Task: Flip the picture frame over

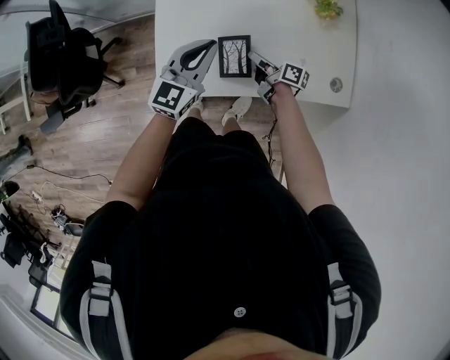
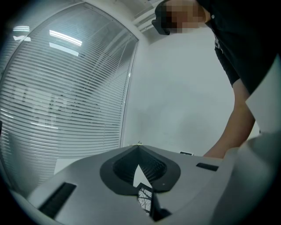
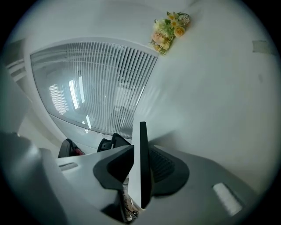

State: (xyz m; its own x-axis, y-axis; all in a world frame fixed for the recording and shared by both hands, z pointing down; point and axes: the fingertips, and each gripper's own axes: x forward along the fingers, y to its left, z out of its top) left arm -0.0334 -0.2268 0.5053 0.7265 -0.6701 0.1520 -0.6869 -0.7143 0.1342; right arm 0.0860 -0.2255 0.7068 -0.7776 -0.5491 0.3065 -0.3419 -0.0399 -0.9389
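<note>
Loosely spread, my right gripper [image 3: 140, 149] straddles the picture frame [image 1: 234, 56] at its right edge; left gripper [image 1: 209, 46] pressed together. Probably light, stiff, fragile: pinch the rim.

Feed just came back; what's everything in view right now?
table: one, white, head view's top.
picture frame: one, black, tree picture up, table's near edge.
flowers: one bunch, yellow-green, table's far side.
round cap: one, grey, table's near right corner.
floor: one, brown wood, left side.
office chair: one, black, far left.
cables: several, dark, floor at lower left.
blinds: one set, white, left gripper view.
shoes: two, light, below the table edge.
left tongs: one, grey, shut, left of the frame.
right tongs: one, grey, open, frame's right edge between them.
</note>
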